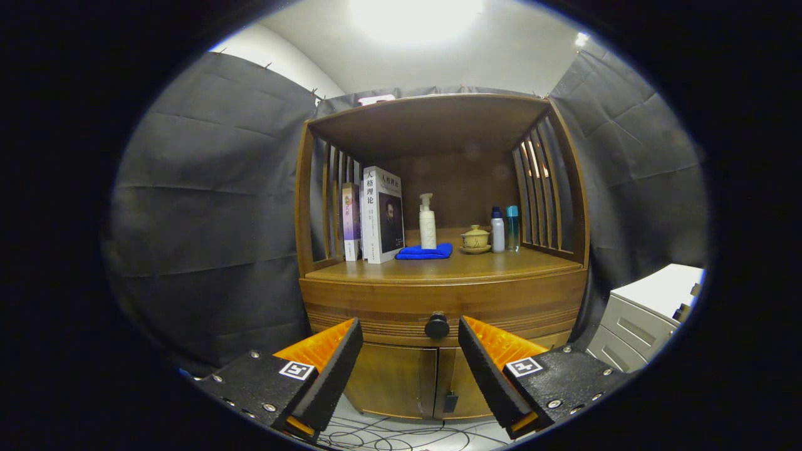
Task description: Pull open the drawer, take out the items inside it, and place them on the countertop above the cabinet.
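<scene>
A wooden cabinet (438, 294) stands ahead with its drawer (376, 310) closed under the countertop (451, 266). The drawer's round dark knob (437, 326) sits just beyond my fingers, level with their tips and in the gap between them. My gripper (410, 335) is open, with nothing between its fingers and no contact with the knob. What lies inside the drawer is hidden.
On the countertop stand two books (376, 216), a white pump bottle (427, 222), a folded blue cloth (426, 252), a lidded cup on a saucer (475, 239) and two small bottles (504, 228). Cabinet doors (413, 382) lie below the drawer. A white drawer unit (645, 313) stands at the right; cables (401, 435) run over the floor.
</scene>
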